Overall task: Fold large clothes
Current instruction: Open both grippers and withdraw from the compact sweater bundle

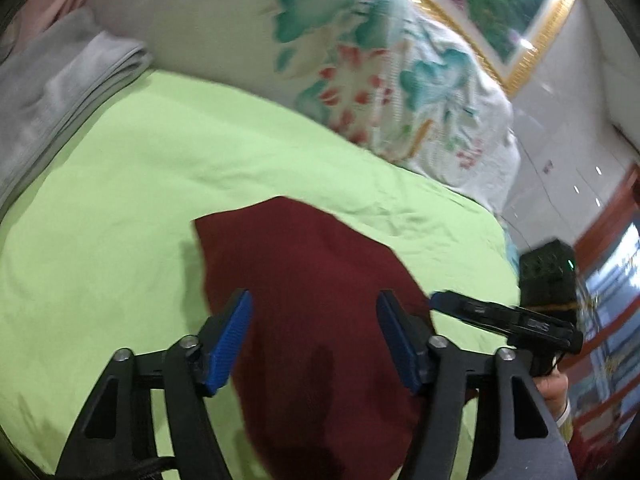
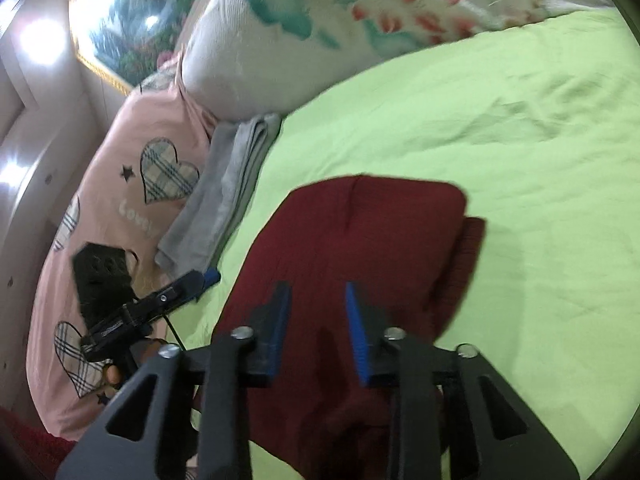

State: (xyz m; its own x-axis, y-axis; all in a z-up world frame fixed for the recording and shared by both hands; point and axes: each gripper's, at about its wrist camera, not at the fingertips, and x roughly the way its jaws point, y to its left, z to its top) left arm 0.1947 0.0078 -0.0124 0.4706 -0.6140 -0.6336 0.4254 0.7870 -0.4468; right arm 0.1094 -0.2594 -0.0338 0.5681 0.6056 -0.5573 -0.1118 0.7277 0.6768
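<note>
Maroon garment [image 2: 352, 248] lies partly folded on the green bedsheet [image 2: 520, 140], long axis running near to far, directly beneath both claws. Left gripper [image 1: 312, 340] and right gripper [image 2: 316, 324] hover over its near end, jaws apart, empty. Floral quilt [image 1: 360, 60] lies far; grey folded cloth [image 1: 60, 92] far left.

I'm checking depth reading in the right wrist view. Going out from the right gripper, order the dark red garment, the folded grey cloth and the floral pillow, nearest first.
From the right gripper:
1. Dark red garment, directly beneath and ahead of the fingers, on the green sheet.
2. Folded grey cloth, farther off to the left, beside the pink bedding.
3. Floral pillow, farthest, at the top of the view.
</note>
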